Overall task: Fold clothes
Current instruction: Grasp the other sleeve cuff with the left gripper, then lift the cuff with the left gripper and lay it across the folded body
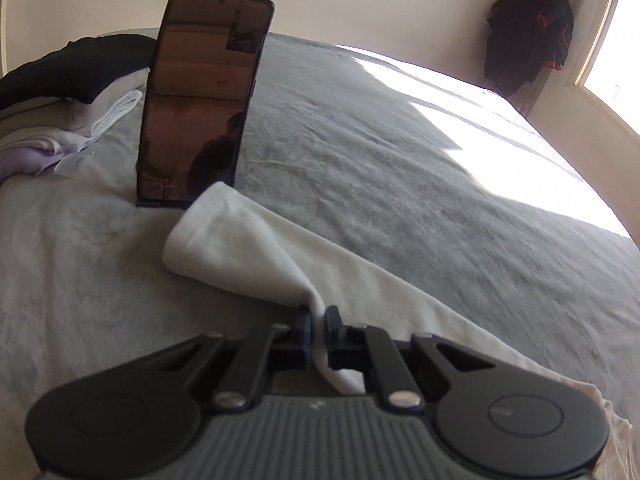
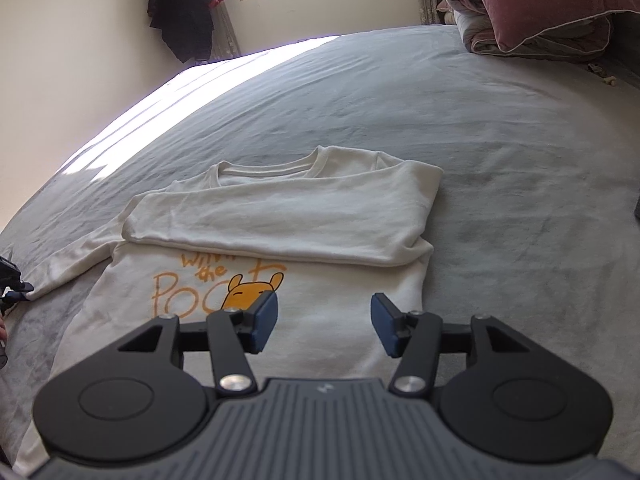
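A cream sweatshirt with an orange bear print lies flat on the grey bed. One sleeve is folded across its chest. The other sleeve stretches out to the left, its cuff end near a standing phone. My left gripper is shut on this sleeve, with the fabric pinched between its blue pads. Its tip shows at the left edge of the right wrist view, at the sleeve's end. My right gripper hovers open over the lower front of the sweatshirt, with nothing between its pads.
A black phone stands upright on the bed behind the sleeve. Piled clothes, black and pale, lie far left. A rolled quilt and pink pillow sit at the far right corner. A dark coat hangs by the window.
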Demonstrator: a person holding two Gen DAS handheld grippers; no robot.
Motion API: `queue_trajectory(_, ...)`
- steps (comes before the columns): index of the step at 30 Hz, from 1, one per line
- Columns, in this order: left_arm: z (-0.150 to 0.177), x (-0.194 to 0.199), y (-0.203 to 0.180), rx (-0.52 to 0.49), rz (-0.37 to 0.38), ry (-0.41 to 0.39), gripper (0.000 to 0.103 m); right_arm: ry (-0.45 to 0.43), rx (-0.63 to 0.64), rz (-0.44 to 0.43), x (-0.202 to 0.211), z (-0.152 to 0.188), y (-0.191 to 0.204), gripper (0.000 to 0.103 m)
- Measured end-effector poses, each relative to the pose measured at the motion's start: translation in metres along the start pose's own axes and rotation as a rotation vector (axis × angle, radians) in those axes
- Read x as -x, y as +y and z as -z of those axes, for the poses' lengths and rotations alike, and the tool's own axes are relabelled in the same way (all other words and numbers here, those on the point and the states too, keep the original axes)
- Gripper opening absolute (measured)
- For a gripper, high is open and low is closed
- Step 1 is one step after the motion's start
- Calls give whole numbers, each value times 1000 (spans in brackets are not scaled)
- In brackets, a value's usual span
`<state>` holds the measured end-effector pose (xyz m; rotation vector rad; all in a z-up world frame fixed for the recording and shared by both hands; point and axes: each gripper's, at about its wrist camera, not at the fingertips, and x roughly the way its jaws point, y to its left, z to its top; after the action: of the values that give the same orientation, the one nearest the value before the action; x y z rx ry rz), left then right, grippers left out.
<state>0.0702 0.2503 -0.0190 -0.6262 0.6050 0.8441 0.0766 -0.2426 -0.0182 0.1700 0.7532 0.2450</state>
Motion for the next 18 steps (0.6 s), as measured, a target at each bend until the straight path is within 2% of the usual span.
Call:
queue_trajectory(7,-15,24,-17,2,154,-111,6,-1,8,-15,-4,-1,-1,56)
queue_trajectory(12,-26,55,-39,-36,320,-208,6,-4,9,-23,-5,-3,-4,56)
queue_trajectory(18,-22,78,-74,-86,484,-228,6,-18,-6,-31,-5,-8,-10,56)
